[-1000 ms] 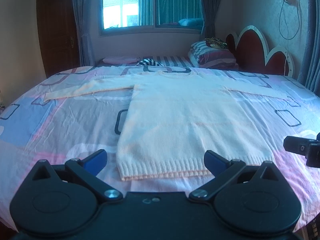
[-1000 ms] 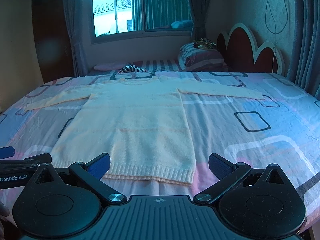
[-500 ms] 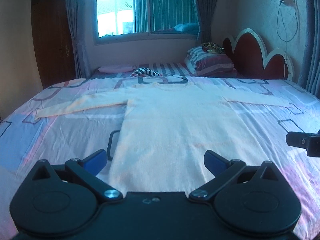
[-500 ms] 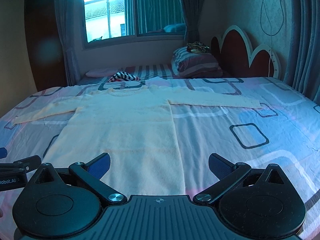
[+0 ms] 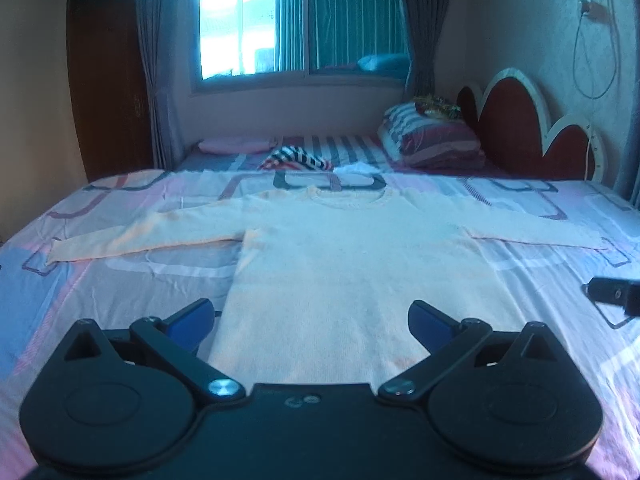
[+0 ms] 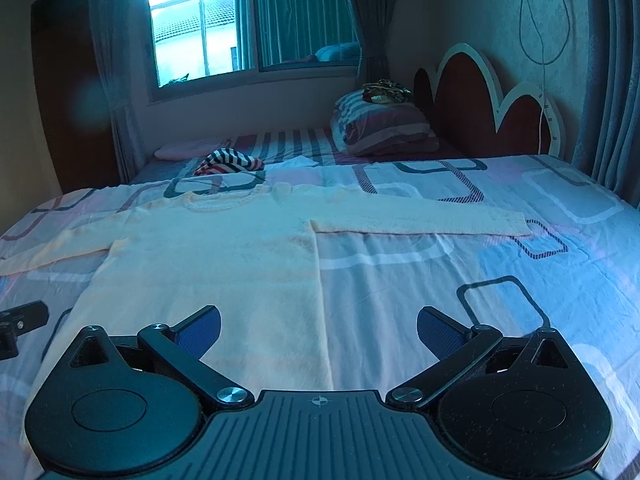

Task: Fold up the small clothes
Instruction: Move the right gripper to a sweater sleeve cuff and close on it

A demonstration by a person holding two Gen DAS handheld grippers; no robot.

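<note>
Left wrist view: the cream sweater (image 5: 344, 264) lies flat and face up on the bed (image 5: 80, 280), neckline toward the far side, both sleeves stretched straight out to the sides, its hem hidden under the camera body. The left claw (image 5: 310, 318) hangs low over the lower part of the body panel, its 2 blue pads spread wide with nothing between them; the left pad sits just outside the sweater's left edge, the right pad over the cloth. The right claw's tip shows at the right edge of this view, above the sheet.

In the right wrist view, the right claw (image 6: 318, 326) is also spread wide and holds nothing. It straddles the sweater's right side edge, 1 pad over the knit and 1 over bare sheet.

As a judgement, folding has not begun: no sleeve is turned in, no crease shows, and the garment is fully spread. Everything is left to do: bring the sleeves across the body, then fold the body. A striped garment (image 6: 228, 162) lies farther back.
</note>
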